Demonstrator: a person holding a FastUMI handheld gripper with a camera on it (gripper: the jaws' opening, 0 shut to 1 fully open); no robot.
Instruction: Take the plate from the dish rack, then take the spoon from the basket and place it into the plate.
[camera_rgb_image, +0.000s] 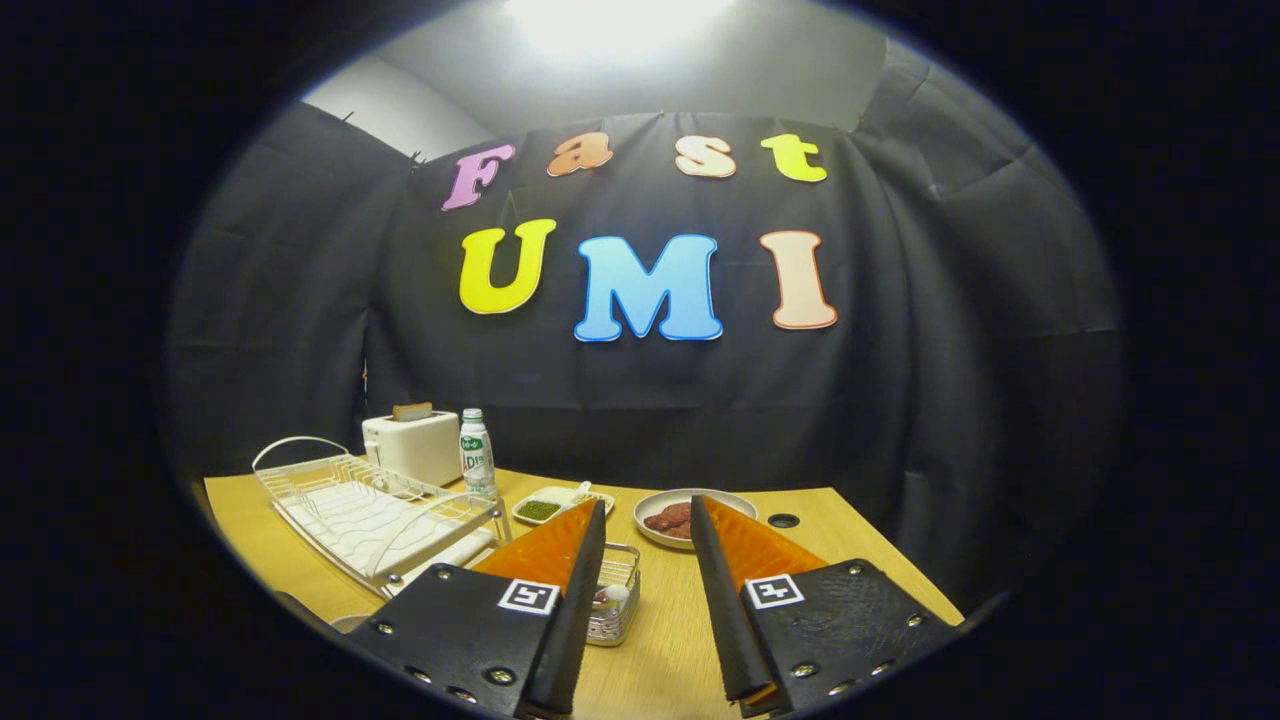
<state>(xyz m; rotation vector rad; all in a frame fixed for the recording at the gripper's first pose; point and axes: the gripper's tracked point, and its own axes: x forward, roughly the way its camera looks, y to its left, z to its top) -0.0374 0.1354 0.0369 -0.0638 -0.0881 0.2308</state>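
Tool (648, 520) hangs above the desk (860, 560), fingers apart w/ nothing between them, just bare desk showing in the gap.

Dish rack (370, 505) sits to the left, beyond the left finger; its slots look empty from here. A plate (695, 515) lies flat on the desk just beyond the fingertips, w/ something reddish-brown on it. Can't tell whether that is the task's plate. A small wire basket (615, 590) sits just beside the left finger, partly hidden by it; a pale rounded end pokes up inside, prob. the spoon (612, 594), though too small to be sure.

Behind the rack: toaster (412, 445) and bottle (476, 455). A small tray (560, 505) w/ green stuff lies between bottle and plate.

Risks, as a judgement:
- The basket looks light, and the left finger is v. close. A sideways drop could knock or drag it.
- The spoon is thin and stands among the wires, so the fingers may pinch wire instead or only clip the tip, and it slips out.
- If the plate's food is in the way, the spoon may land on it and roll off the rim.
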